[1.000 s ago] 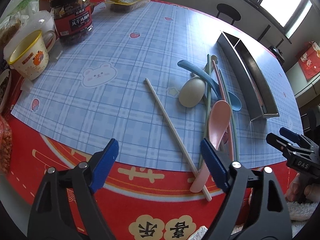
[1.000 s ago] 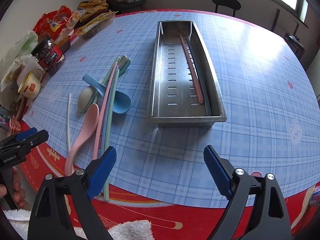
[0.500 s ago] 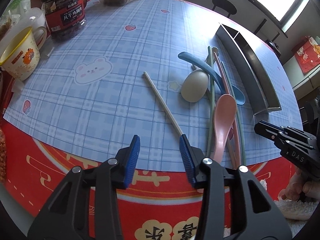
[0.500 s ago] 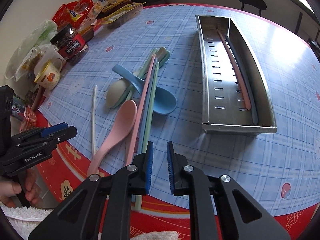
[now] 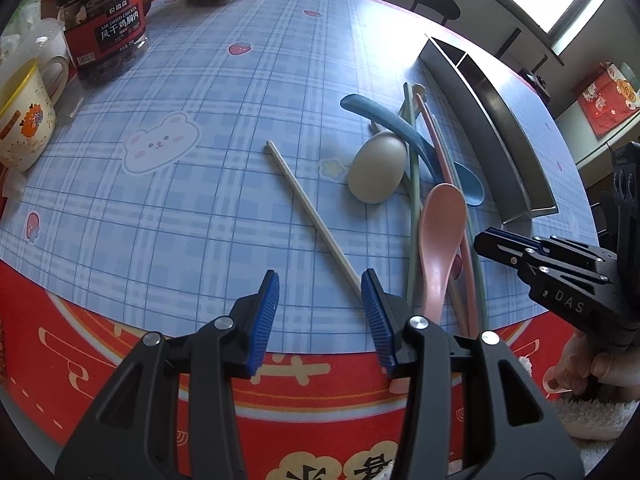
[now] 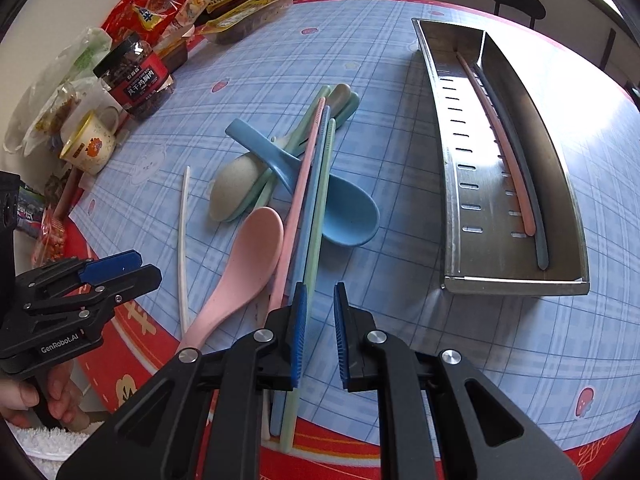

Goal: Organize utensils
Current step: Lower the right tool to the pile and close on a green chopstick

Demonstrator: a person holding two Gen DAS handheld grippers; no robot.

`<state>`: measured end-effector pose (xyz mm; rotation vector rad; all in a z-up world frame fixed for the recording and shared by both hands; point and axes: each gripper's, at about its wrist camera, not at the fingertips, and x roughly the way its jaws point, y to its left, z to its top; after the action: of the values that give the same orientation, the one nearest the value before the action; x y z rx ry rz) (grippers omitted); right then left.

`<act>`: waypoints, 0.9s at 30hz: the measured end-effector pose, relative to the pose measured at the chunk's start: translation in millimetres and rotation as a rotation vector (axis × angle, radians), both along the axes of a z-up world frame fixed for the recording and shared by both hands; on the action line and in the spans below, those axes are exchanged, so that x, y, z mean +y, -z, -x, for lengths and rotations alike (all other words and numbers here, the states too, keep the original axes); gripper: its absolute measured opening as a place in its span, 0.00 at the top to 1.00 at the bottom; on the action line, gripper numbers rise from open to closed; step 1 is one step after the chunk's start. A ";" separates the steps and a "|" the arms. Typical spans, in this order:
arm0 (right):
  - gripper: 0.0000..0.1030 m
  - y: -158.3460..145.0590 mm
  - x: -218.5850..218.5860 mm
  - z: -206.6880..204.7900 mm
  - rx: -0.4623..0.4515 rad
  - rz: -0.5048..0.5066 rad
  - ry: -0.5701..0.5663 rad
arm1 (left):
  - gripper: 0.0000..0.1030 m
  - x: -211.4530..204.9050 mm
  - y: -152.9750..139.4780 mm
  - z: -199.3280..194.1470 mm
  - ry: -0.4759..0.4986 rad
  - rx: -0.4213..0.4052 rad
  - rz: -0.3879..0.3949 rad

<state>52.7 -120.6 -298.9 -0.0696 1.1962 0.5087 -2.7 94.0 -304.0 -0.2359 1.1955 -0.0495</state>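
A pile of utensils lies on the blue checked mat: a pink spoon (image 6: 244,264), a blue spoon (image 6: 344,216), a beige spoon (image 6: 232,194), and pink, blue and green chopsticks (image 6: 316,184). A white chopstick (image 5: 316,216) lies apart, left of the pile. The steel tray (image 6: 452,184) holds a pink and a grey chopstick (image 6: 504,148). My left gripper (image 5: 320,300) is open and empty, its right pad near the white chopstick's near end. My right gripper (image 6: 320,316) is narrowly open and empty, just right of the chopsticks' near ends.
A yellow-rimmed mug (image 5: 20,120) and a red-labelled jar (image 5: 108,28) stand at the left. Snack packets (image 6: 248,4) lie along the far edge. The red tablecloth border (image 5: 120,328) runs below the mat. A white towel (image 6: 44,440) lies under the hands.
Both grippers moved forward toward the utensils and narrowed from wide open. The right one has opened slightly again in the last half second.
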 end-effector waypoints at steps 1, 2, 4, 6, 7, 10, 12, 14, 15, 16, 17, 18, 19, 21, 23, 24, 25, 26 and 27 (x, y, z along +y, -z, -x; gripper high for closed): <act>0.87 0.2 0.8 -0.4 0.003 -0.001 -0.003 | 0.56 -0.5 1.3 -1.7 0.001 0.002 0.001; 0.87 0.4 1.4 -0.4 0.002 -0.001 -0.006 | 0.56 -1.6 2.1 -2.8 0.003 0.004 0.002; 0.87 0.2 2.1 0.3 -0.004 0.002 -0.013 | 0.56 -4.4 3.8 -3.3 0.007 0.007 0.000; 0.87 0.3 2.5 0.6 -0.003 0.001 -0.014 | 0.56 -7.0 4.8 -3.3 0.011 0.009 -0.001; 0.87 0.4 2.1 0.8 -0.001 0.000 -0.015 | 0.56 -8.4 5.5 -4.2 0.013 0.011 -0.002; 0.87 0.5 1.3 3.2 0.000 0.003 -0.023 | 0.56 -12.8 7.0 -6.8 0.016 0.014 -0.005; 0.87 0.7 0.8 5.5 0.002 0.003 -0.027 | 0.56 -14.0 7.8 -8.4 0.014 0.015 -0.006; 0.87 0.7 1.2 7.0 0.002 0.005 -0.037 | 0.56 -15.2 8.4 -9.8 0.012 0.018 -0.008; 0.87 0.7 1.6 7.6 0.002 0.006 -0.044 | 0.56 -15.8 8.6 -10.2 0.011 0.018 -0.008; 0.87 0.6 1.7 8.0 0.002 0.009 -0.049 | 0.56 -16.1 8.6 -10.8 0.011 0.018 -0.009; 0.87 0.5 1.9 8.2 0.002 0.011 -0.053 | 0.56 -17.1 8.7 -11.5 0.010 0.018 -0.012; 0.87 0.4 1.9 8.3 0.002 0.013 -0.057 | 0.56 -18.0 8.9 -12.4 0.010 0.019 -0.013; 0.87 0.2 2.1 8.8 0.002 0.014 -0.061 | 0.56 -19.2 9.2 -13.0 0.010 0.019 -0.013; 0.87 -0.4 2.2 9.9 -0.005 0.028 -0.072 | 0.56 -21.0 9.4 -14.2 0.012 0.020 -0.015; 0.87 -1.5 2.3 11.0 -0.020 0.050 -0.072 | 0.56 -21.4 9.9 -14.0 0.013 0.022 -0.016; 0.87 -1.7 1.0 11.2 -0.024 0.054 -0.067 | 0.56 -21.3 10.1 -13.5 0.012 0.023 -0.018; 0.87 -1.0 -0.5 10.9 -0.023 0.052 -0.060 | 0.56 -21.1 10.3 -13.1 0.011 0.025 -0.018; 0.87 -1.1 -2.2 10.5 -0.021 0.049 -0.053 | 0.57 -21.0 10.5 -12.6 0.009 0.025 -0.018; 0.87 -1.2 -3.5 10.0 -0.020 0.048 -0.049 | 0.57 -20.3 10.6 -12.5 0.005 0.026 -0.016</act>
<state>42.7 -124.0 -297.6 -0.1451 1.1896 0.5206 9.9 73.6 -314.6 -0.2198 1.2221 -0.0411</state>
